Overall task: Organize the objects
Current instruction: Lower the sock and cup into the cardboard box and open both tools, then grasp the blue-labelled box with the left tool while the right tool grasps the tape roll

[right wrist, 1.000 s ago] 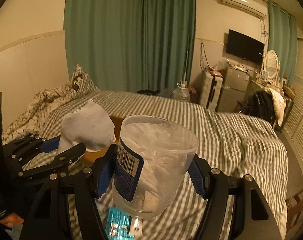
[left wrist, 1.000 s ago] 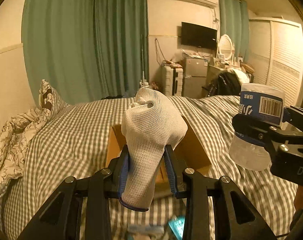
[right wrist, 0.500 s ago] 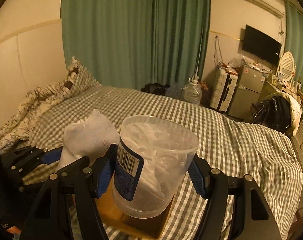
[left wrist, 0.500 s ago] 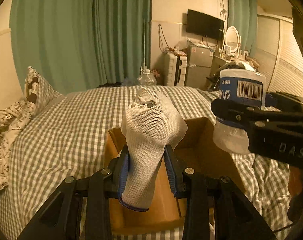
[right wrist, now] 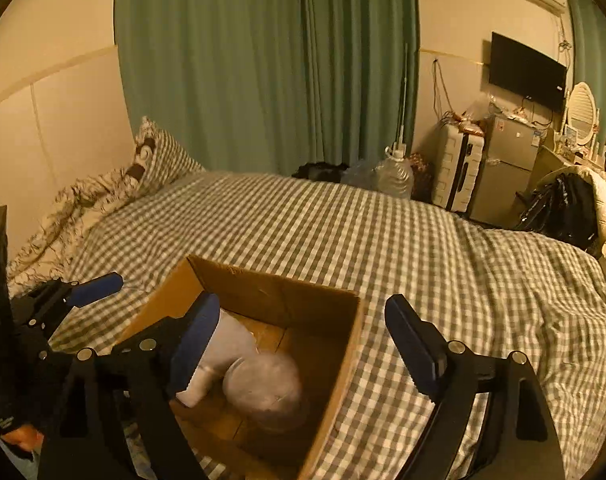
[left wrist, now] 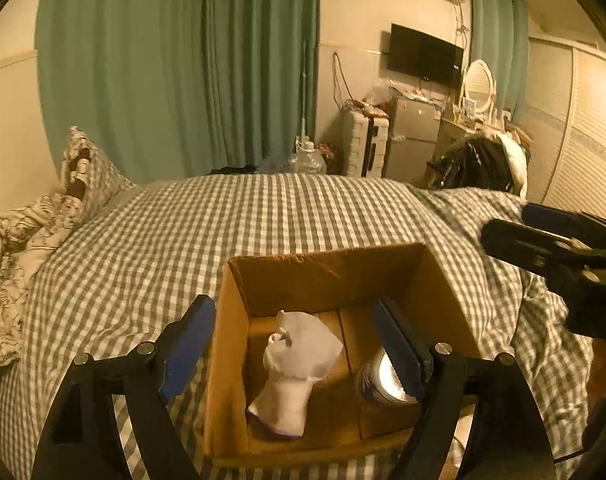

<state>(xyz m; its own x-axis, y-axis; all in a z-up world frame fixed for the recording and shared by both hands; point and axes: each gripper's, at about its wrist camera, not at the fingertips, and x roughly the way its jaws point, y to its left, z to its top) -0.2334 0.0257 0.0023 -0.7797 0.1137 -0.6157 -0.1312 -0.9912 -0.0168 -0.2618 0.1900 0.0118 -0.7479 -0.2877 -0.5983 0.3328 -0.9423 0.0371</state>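
Note:
An open cardboard box (left wrist: 239, 320) sits on the checked bed; it also shows in the right wrist view (right wrist: 343, 344). A white glove (left wrist: 295, 364) lies inside it at the left, seen too in the right wrist view (right wrist: 223, 348). A clear plastic jar (left wrist: 379, 380) lies on its side in the box at the right, blurred in the right wrist view (right wrist: 263, 392). My left gripper (left wrist: 299, 340) is open and empty above the box. My right gripper (right wrist: 303, 344) is open and empty above the box's right wall.
The green-checked bed cover (left wrist: 183, 240) spreads around the box. A pillow and patterned duvet (left wrist: 43, 216) lie at the left by the wall. Green curtains, a suitcase, a small fridge (left wrist: 411, 136) and a chair with a black bag stand beyond the bed.
Both grippers opened. The glove dropped from my left gripper and the jar from my right gripper into the box. Both grippers now tilt down over it.

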